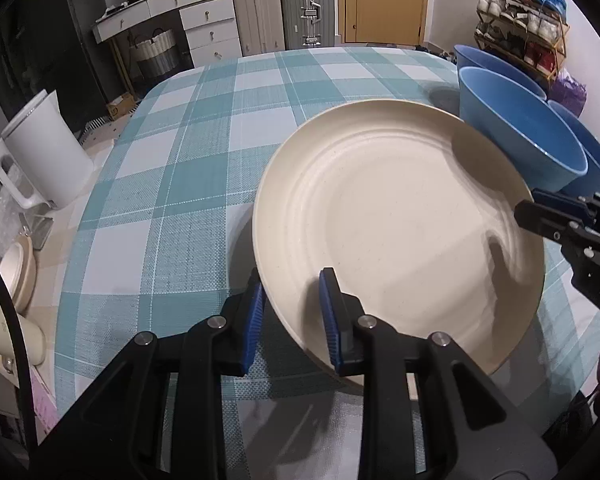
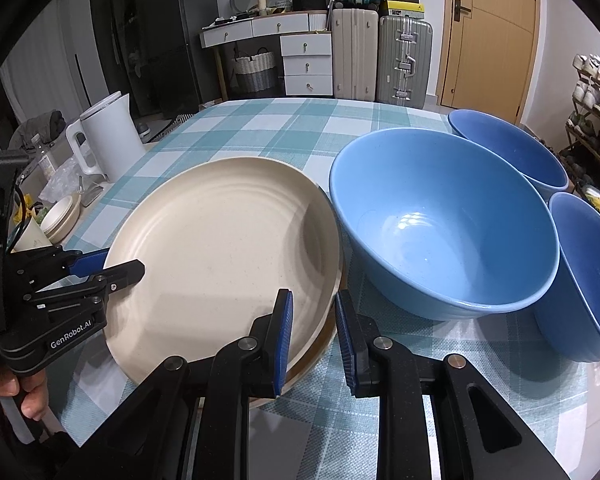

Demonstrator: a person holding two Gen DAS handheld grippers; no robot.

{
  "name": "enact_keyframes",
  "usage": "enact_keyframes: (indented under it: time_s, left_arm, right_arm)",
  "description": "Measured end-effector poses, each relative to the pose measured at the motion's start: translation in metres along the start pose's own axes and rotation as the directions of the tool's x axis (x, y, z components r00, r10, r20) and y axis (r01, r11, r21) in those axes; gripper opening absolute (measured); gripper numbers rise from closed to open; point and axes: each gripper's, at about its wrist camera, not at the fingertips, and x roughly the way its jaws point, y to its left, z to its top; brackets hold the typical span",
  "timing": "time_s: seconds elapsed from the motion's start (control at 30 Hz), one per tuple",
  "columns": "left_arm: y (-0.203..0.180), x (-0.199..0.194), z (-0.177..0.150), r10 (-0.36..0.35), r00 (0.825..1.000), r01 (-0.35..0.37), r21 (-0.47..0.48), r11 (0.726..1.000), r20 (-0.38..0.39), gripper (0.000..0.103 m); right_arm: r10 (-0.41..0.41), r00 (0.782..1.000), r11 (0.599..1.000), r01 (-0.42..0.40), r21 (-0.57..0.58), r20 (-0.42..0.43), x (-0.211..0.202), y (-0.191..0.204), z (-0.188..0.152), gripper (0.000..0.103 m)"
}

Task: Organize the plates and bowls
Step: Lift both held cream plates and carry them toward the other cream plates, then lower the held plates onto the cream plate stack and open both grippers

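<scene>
Both grippers, left [image 1: 292,316] and right [image 2: 312,336], pinched opposite rims of the plate [image 2: 220,240]. It was tilted close beside the bowl [image 2: 440,232] at frame centre. An uneven lift could make it slip or hit that bowl.

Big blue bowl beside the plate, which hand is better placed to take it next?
Right. The right tongs grip the plate rim just beside the bowl. The left tongs grip the opposite rim, with the whole plate between them and the bowl. Either must let go first.
</scene>
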Motion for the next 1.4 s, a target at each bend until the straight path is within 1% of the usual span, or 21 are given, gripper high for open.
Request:
enact_keyframes:
  time_s: [0.13, 0.7, 1.03, 1.17, 1.27, 1.37, 1.4]
  left_arm:
    - [-0.005, 0.0, -0.002, 0.021, 1.0, -0.021, 0.025, 0.999, -0.002, 0.024]
    - [-0.014, 0.003, -0.005, 0.07, 0.998, -0.069, 0.089, 0.994, -0.009, 0.026]
    - [-0.017, 0.003, -0.006, 0.075, 0.997, -0.074, 0.108, 0.991, -0.009, 0.027]
    - [-0.014, 0.002, -0.005, 0.061, 0.998, -0.059, 0.1, 0.993, -0.013, 0.027]
    - [-0.008, 0.001, -0.003, 0.026, 0.999, -0.024, 0.066, 0.998, -0.02, 0.028]
    - [0.002, -0.001, -0.001, -0.034, 0.999, 0.034, 0.016, 0.999, -0.029, 0.032]
    - [0.004, -0.002, -0.001, -0.047, 0.998, 0.047, 0.004, 0.999, -0.028, 0.036]
  right_arm:
    - [-0.009, 1.0, 1.0, 0.009, -0.004, -0.003, 0.003, 0.0, -0.002, 0.023]
    - [-0.036, 0.999, 0.999, 0.036, -0.022, -0.012, 0.011, -0.002, -0.003, 0.023]
    - [-0.043, 0.999, 0.999, 0.042, -0.026, -0.015, 0.011, -0.003, -0.005, 0.023]
    - [-0.038, 0.999, 0.999, 0.038, -0.021, -0.015, 0.009, -0.004, -0.006, 0.023]
    - [-0.034, 0.999, 0.999, 0.034, -0.019, -0.02, 0.008, -0.005, -0.007, 0.023]
    - [-0.028, 0.999, 0.999, 0.028, -0.017, -0.027, 0.008, -0.005, -0.006, 0.024]
    - [-0.023, 0.999, 1.0, 0.022, -0.017, -0.028, 0.006, -0.006, -0.006, 0.024]
